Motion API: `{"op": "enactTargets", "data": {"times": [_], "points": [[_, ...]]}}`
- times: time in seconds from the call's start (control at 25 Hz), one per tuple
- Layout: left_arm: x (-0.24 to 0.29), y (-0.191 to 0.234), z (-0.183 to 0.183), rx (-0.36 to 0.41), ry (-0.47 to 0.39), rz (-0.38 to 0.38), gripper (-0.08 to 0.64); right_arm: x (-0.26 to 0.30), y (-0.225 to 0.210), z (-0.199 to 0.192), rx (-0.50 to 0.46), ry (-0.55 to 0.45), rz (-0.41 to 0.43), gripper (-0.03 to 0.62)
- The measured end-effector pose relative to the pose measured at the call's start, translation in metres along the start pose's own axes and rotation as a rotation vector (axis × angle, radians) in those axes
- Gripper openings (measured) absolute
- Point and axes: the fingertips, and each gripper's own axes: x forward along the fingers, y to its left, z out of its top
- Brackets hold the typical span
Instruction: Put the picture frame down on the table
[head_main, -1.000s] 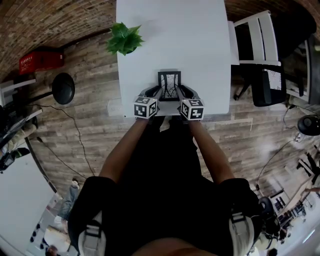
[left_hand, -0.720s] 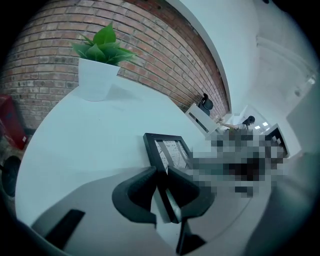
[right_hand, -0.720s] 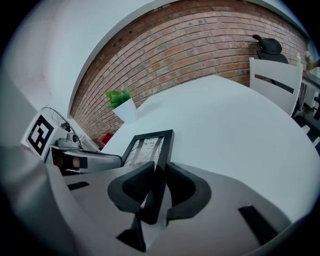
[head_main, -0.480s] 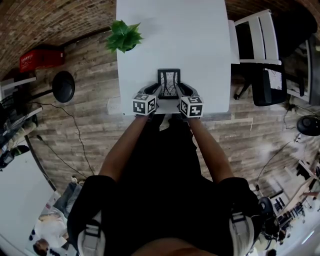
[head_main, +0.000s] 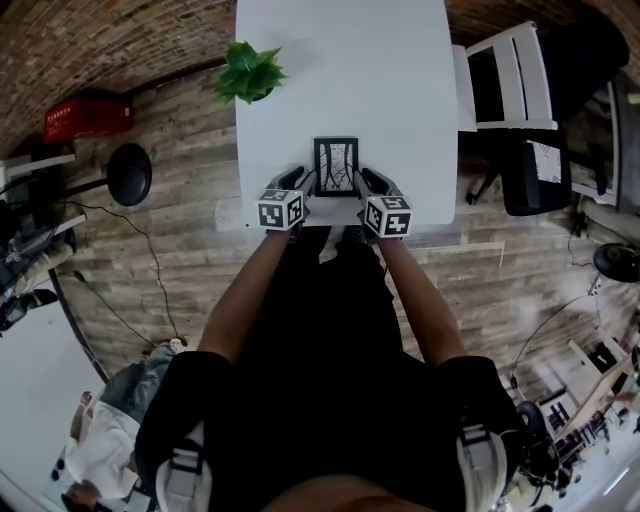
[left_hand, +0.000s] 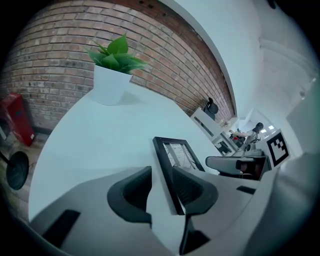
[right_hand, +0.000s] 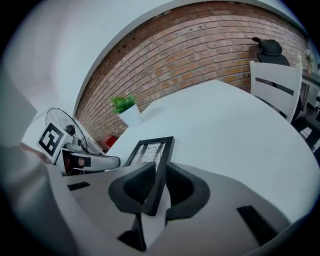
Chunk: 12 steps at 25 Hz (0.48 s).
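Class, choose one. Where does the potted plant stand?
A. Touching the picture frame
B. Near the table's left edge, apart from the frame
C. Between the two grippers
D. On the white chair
B: the potted plant stands by the left edge of the table, well beyond the picture frame, with bare tabletop between them.

On tabletop (head_main: 340, 70): picture frame (head_main: 336, 166) near front edge, between left claw (head_main: 300, 180) and right claw (head_main: 370, 181); potted plant (head_main: 248, 72) far-left edge; chair (head_main: 510, 75) right of tabletop.
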Motion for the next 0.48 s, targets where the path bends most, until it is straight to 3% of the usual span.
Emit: {"op": "enactTargets", "data": {"times": [0.28, 0.48], "points": [[-0.028, -0.009, 0.002, 0.011, -0.052, 0.029, 0.076, -0.028, 0.011, 0.005, -0.039, -0.026, 0.020, -0.002], [-0.052, -0.024, 0.002, 0.014, -0.100, 0.043, 0.043, -0.050, 0.027, 0.009, -0.062, -0.045, 0.057, -0.002]]}}
